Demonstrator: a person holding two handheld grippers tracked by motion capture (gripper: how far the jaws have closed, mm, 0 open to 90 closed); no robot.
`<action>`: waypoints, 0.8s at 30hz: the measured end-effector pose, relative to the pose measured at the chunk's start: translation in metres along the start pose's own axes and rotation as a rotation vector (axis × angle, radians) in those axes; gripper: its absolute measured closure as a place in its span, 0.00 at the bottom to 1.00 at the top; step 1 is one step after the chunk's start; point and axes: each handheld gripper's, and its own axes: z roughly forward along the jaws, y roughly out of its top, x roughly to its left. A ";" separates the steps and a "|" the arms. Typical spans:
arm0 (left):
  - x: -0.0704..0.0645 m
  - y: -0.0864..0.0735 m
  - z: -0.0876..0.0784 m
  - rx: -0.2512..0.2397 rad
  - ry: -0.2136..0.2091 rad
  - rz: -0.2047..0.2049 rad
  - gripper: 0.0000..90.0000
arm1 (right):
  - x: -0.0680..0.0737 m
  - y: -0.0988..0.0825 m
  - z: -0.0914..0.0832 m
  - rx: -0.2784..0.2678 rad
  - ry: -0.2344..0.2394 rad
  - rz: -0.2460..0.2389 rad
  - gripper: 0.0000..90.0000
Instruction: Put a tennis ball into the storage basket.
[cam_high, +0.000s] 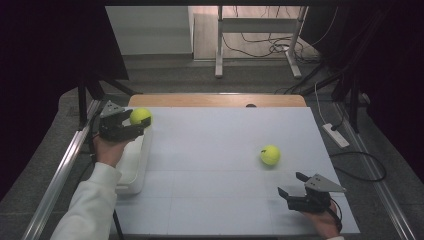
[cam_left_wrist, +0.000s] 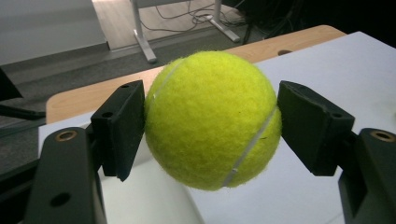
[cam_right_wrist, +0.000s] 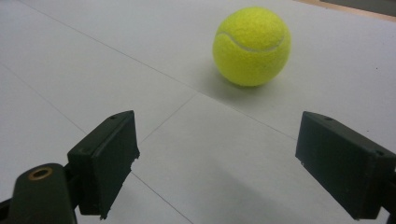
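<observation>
Tennis ball (cam_left_wrist: 212, 119) (fuzzy yellow, white-seamed)

Your table (cam_high: 220, 200) has a white top marked by thin seam lines, with a strip of bare wood along its far edge. One yellow tennis ball (cam_high: 270, 155) rests on it right of centre, and a white tray (cam_high: 134, 167) sits at its left edge.
</observation>
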 end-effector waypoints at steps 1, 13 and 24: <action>0.001 0.000 0.001 0.003 0.007 0.001 0.30 | 0.000 0.000 0.000 0.000 0.001 0.001 0.14; 0.018 -0.002 0.010 0.034 0.052 -0.025 0.30 | 0.000 0.000 0.000 0.002 0.000 -0.001 0.14; 0.029 -0.006 0.013 0.048 0.089 -0.040 0.30 | 0.000 0.000 0.000 0.003 -0.002 -0.001 0.14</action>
